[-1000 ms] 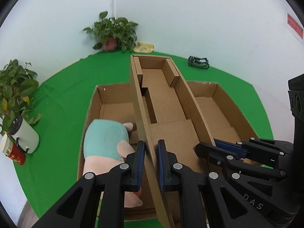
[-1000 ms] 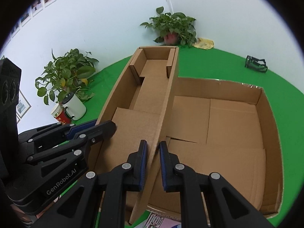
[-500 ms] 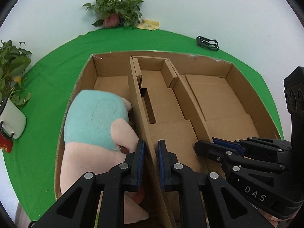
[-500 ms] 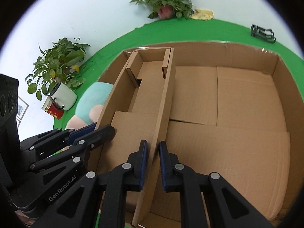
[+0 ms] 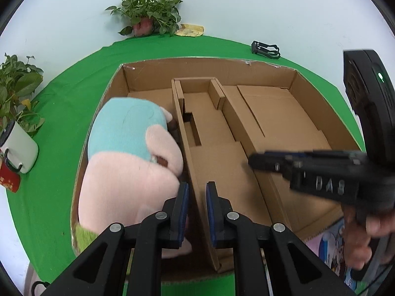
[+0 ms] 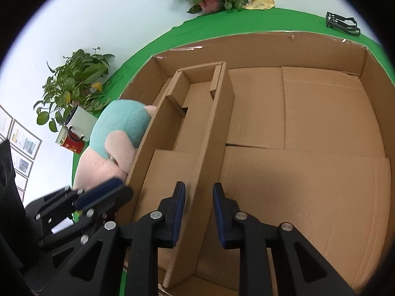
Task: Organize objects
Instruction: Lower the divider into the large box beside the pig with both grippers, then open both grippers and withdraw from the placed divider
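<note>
1. The insert (image 5: 212, 162) is sitting inside the box (image 5: 311, 103), between the plush (image 5: 128, 148) at the box's left wall and bare floor on the right.
2. The left gripper (image 5: 197, 212) is straddling the insert's left wall, pads barely apart.
3. The right gripper (image 6: 198, 212) is opening, pads clear of the insert's right wall between them.

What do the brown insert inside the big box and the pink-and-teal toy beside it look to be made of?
Brown channel-shaped insert: corrugated cardboard, matte, judging by its folded flaps and raw cut edges. Pink-and-teal stuffed toy: soft plush fabric, fuzzy nap, rounded bulging shape; its filling cannot be seen.
</note>
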{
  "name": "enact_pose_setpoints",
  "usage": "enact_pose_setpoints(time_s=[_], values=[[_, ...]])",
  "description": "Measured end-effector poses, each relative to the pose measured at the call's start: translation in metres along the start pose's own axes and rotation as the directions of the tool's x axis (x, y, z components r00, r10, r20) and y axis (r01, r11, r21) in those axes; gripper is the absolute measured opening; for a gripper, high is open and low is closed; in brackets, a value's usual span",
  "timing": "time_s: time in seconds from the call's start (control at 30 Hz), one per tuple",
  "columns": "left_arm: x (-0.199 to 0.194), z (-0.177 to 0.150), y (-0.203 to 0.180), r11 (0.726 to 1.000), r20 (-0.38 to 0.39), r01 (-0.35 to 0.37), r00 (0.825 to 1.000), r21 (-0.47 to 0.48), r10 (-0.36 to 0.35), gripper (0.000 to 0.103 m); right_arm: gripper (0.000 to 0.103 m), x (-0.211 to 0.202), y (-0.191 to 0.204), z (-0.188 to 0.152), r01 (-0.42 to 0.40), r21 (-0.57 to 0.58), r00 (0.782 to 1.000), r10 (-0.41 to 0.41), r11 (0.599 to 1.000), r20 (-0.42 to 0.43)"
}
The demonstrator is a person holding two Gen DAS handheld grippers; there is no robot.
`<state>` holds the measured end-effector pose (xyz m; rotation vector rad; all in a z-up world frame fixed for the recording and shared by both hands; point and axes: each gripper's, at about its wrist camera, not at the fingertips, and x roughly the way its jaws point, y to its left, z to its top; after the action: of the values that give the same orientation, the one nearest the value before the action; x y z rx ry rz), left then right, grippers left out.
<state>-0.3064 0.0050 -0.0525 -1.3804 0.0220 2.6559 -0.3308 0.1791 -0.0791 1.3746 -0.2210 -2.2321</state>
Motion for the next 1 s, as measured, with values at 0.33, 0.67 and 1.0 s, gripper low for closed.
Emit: enact_pose_setpoints(time_s=[0.33, 0.67, 1.0], values=[[-0.008, -0.027, 0.0, 1.0, -0.033, 0.028, 0.999, -0.014, -0.028, 0.013, 0.016, 0.011, 0.011, 0.002, -0.008, -0.043, 1.0, 0.007, 0.999, -0.017], [-0.021, -0.034, 0.002, 0.999, -0.008, 0.014, 1.0, -0.032, -0.014, 0.014, 0.018, 0.01, 0.008, 0.004, -0.003, -0.035, 1.0, 0.003, 0.999, -0.015], [-0.109, -0.044, -0.01, 0.995, 0.336, -0.098, 0.938, 0.007, 0.09, 0.086, 0.102, -0.089, 0.0, -0.018, 0.31, -0.038, 0.905, -0.282, 0.95, 0.318]])
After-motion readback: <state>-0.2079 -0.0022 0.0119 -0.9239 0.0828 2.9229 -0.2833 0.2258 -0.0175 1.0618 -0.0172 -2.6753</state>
